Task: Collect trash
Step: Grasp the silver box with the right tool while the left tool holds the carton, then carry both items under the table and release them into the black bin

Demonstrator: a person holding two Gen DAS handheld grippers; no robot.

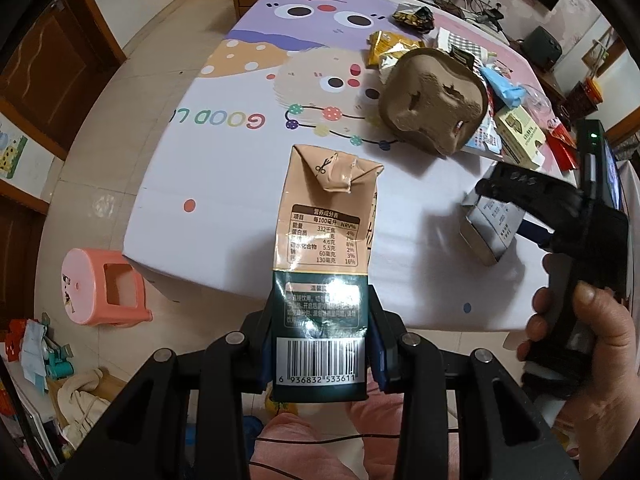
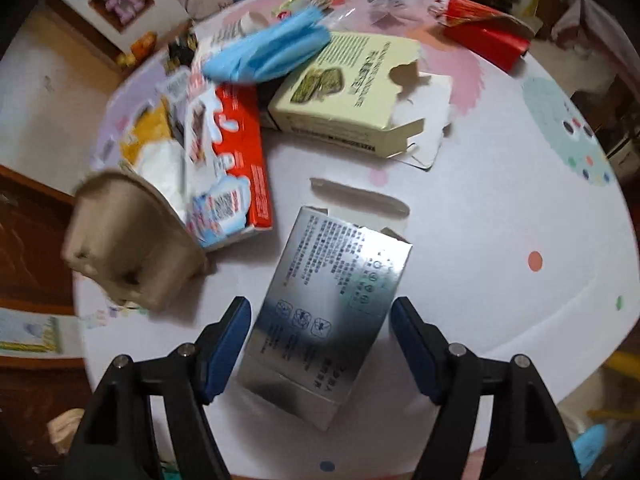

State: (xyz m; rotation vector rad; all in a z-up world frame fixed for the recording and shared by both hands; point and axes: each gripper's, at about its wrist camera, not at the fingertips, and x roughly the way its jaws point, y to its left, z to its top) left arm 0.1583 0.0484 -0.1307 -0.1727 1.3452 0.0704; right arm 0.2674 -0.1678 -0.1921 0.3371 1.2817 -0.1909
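While my left hand-held gripper (image 1: 320, 344) grips a milk carton (image 1: 324, 264), my right hand-held gripper (image 2: 320, 344) gapes around a silver box (image 2: 324, 320); most trash remains on the surface (image 2: 500, 220).

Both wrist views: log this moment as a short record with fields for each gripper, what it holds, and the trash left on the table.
left gripper: jaws shut on the milk carton, held upright above the table edge
right gripper: jaws open, either side of the silver box, not closed on it
silver box: lying flat on the table
remaining trash: brown pulp tray, red and white box, pale yellow box, blue mask, red wrapper
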